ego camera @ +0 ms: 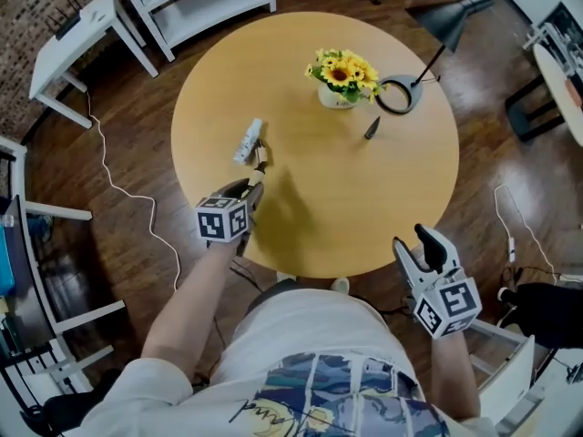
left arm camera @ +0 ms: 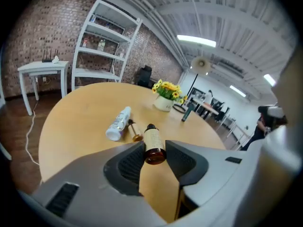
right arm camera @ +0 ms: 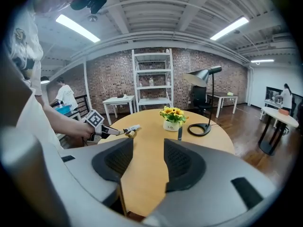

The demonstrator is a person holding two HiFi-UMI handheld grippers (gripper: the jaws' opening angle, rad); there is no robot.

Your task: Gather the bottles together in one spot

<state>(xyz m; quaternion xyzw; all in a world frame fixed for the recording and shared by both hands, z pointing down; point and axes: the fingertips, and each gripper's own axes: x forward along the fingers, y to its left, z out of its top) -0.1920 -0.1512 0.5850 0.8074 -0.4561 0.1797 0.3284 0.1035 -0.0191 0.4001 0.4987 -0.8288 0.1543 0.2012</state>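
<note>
Over the worktop (left arm camera: 80, 122), your left tool (left arm camera: 155, 150) grips a brown bottle (left arm camera: 151, 138); your right tool (right arm camera: 148, 160) gapes empty. Park it beside what seems a white bottle (left arm camera: 118, 123).

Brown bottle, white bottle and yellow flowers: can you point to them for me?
brown bottle (left arm camera: 152, 141), left gripper view, on its paper label.
white bottle (left arm camera: 119, 123), left gripper view, on the middle of its body.
yellow flowers (ego camera: 344, 70), head view, on the blooms.
</note>
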